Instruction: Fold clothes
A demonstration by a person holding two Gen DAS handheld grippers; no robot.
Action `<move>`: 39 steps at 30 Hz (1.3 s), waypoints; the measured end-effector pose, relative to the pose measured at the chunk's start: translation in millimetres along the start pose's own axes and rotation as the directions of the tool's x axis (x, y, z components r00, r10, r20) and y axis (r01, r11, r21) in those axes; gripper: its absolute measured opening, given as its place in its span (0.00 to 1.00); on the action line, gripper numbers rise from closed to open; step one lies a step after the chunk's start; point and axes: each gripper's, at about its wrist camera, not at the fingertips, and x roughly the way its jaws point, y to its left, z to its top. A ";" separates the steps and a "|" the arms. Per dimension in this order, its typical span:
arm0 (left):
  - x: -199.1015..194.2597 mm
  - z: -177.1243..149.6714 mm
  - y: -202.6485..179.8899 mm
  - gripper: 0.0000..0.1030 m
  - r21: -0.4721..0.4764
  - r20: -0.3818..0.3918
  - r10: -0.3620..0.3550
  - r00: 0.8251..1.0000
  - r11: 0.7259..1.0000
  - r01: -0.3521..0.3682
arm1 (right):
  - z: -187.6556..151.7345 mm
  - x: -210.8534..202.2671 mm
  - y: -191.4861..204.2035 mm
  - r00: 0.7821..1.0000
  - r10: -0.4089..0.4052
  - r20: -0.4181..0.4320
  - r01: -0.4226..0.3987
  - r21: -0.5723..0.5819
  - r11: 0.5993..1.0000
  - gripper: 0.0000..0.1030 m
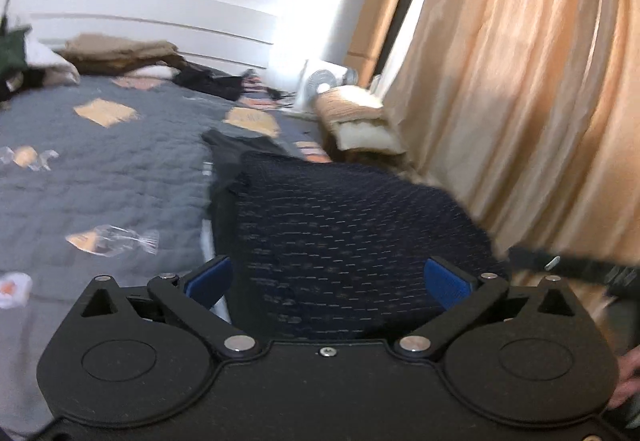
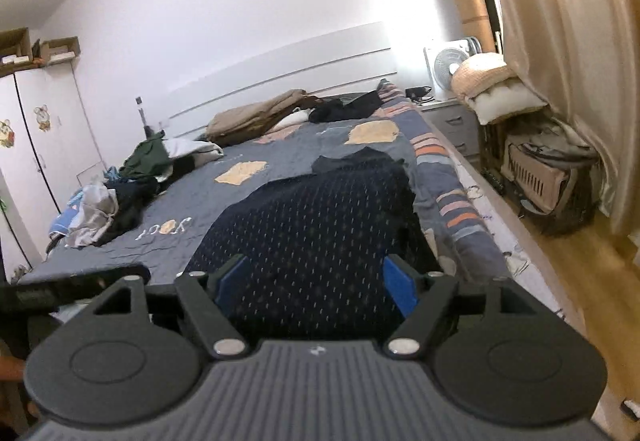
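Note:
A dark navy garment [image 1: 340, 221] [image 2: 320, 213] with small pale dashes lies spread flat along the right edge of the bed. A plain black garment [image 1: 240, 149] [image 2: 360, 161] pokes out from under its far end. My left gripper [image 1: 328, 273] is open, its blue pads [image 1: 212, 277] wide apart over the garment's near left part. My right gripper [image 2: 316, 273] is also open, with its blue pads [image 2: 396, 281] straddling the near edge. Neither holds cloth. Whether the fingers touch the fabric cannot be told.
The bed carries a grey quilt [image 1: 100, 169] [image 2: 280, 149]. A heap of loose clothes [image 2: 112, 197] lies on its left side and a brown folded blanket [image 2: 256, 117] by the headboard. Right of the bed are a nightstand [image 2: 452, 121], fan [image 2: 448, 61], curtain [image 2: 560, 41] and crate [image 2: 544, 169].

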 end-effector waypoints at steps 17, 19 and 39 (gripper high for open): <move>12.6 -27.4 -31.2 0.89 0.263 -0.023 0.113 0.993 0.959 -0.103 | -32.5 24.8 -37.7 0.987 -0.159 -0.007 0.159 0.004 0.987 0.71; 13.7 -25.9 -26.2 0.89 0.249 -0.023 0.142 0.990 0.960 -0.132 | -34.9 26.8 -37.8 0.982 -0.188 -0.016 0.188 -0.014 0.982 0.71; 8.2 -15.9 6.3 0.98 0.111 -0.107 0.029 0.994 0.994 -0.017 | -37.5 21.2 -53.4 0.976 -0.215 -0.032 0.216 0.030 0.976 0.72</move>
